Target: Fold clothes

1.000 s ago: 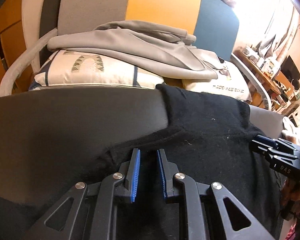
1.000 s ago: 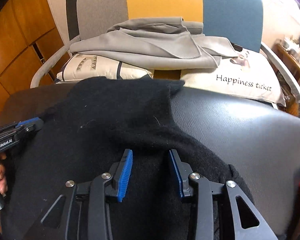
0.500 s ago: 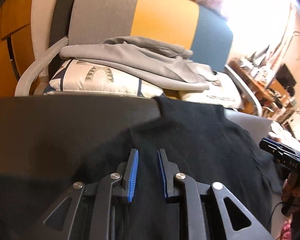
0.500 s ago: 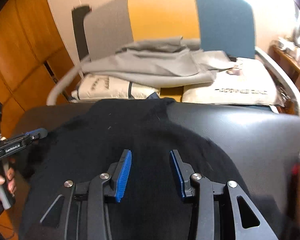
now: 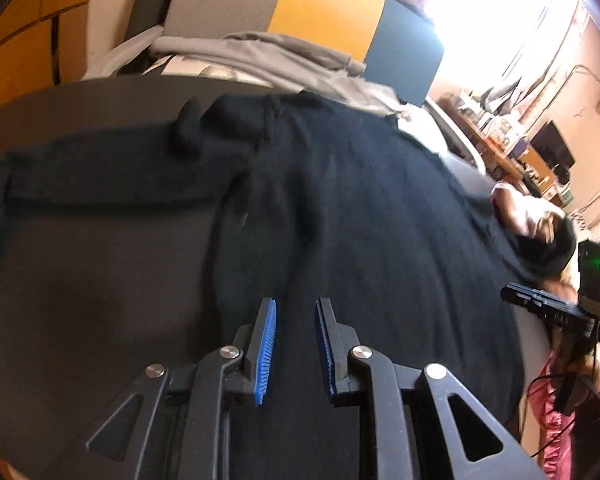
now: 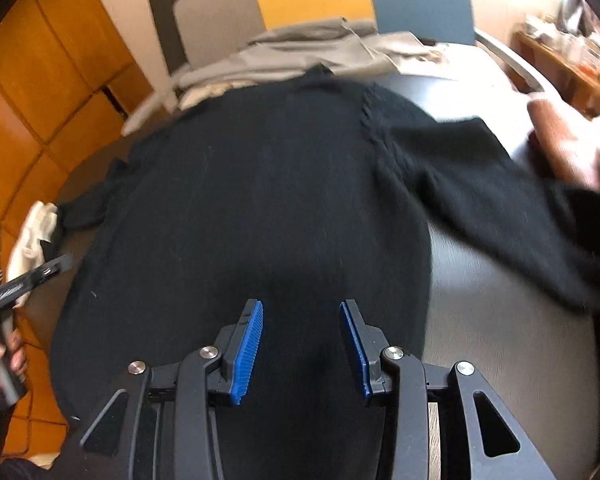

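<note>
A black knitted sweater lies spread on a dark table, collar toward the far edge. One sleeve lies flat to the left and the other sleeve stretches out to the right. My left gripper hovers over the sweater's near left part, pads apart, nothing pinched. Over the lower middle of the sweater my right gripper stands open, with only flat fabric beneath its gap.
Behind the table stands a grey, yellow and blue chair with a grey garment piled on it. A white cloth lies at the table's left edge. A blurred brown shape sits by the right sleeve.
Both grippers have drawn back toward the table's near edge, away from the chair. Much more of the sweater shows, and both sleeves have come into view.
</note>
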Demonstrator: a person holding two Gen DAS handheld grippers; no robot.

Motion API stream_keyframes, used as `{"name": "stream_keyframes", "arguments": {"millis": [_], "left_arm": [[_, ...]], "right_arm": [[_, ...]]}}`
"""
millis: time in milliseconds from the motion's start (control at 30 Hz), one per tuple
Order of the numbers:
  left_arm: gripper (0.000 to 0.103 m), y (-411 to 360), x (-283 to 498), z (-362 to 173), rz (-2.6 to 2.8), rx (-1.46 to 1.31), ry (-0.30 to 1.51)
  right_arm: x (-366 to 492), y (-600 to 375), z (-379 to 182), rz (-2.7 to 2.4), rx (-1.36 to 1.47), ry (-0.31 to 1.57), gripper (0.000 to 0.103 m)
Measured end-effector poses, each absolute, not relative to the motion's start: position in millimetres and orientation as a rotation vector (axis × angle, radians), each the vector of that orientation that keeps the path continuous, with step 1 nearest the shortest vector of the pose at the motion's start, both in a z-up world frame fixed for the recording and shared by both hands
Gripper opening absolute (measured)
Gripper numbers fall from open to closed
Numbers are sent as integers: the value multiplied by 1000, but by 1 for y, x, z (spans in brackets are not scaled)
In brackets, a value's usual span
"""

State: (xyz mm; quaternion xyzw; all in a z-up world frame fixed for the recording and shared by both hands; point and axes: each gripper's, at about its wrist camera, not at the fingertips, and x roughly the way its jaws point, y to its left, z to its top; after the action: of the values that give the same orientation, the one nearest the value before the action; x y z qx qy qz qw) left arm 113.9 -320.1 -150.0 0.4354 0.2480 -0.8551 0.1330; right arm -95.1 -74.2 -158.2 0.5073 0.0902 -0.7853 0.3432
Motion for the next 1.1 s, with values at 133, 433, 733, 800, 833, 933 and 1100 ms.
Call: {"name": "stream_keyframes", "arguments": {"millis": [133, 433, 733, 800, 833, 933, 1100], "left_arm": [[20, -308, 137, -171, -2428, 1312, 687], [19, -311, 154, -177, -2405, 1247, 768], [21, -314, 198, -153, -2448, 1129, 836], [21, -325, 221, -145, -2423, 1074, 823], [21, -335, 230, -144, -2403, 1051, 855], [24, -380, 261, -147, -2311, 935, 1068], [27, -446, 297, -148, -2152, 758, 1269]], "right_arm": [[-87, -64, -173, -2059, 1347, 267, 42], [-99, -44, -181, -2182, 1305, 355, 42], [-95, -49, -178, -2267, 1314, 402, 49], [-85, -53, -168, -2315, 1300, 446, 54], [-79, -55, -162, -2343, 1282, 466, 54], [-55, -78, -139, -2336, 1155, 426, 59], [-18, -143, -128, -2116, 1063, 362, 70]]}}
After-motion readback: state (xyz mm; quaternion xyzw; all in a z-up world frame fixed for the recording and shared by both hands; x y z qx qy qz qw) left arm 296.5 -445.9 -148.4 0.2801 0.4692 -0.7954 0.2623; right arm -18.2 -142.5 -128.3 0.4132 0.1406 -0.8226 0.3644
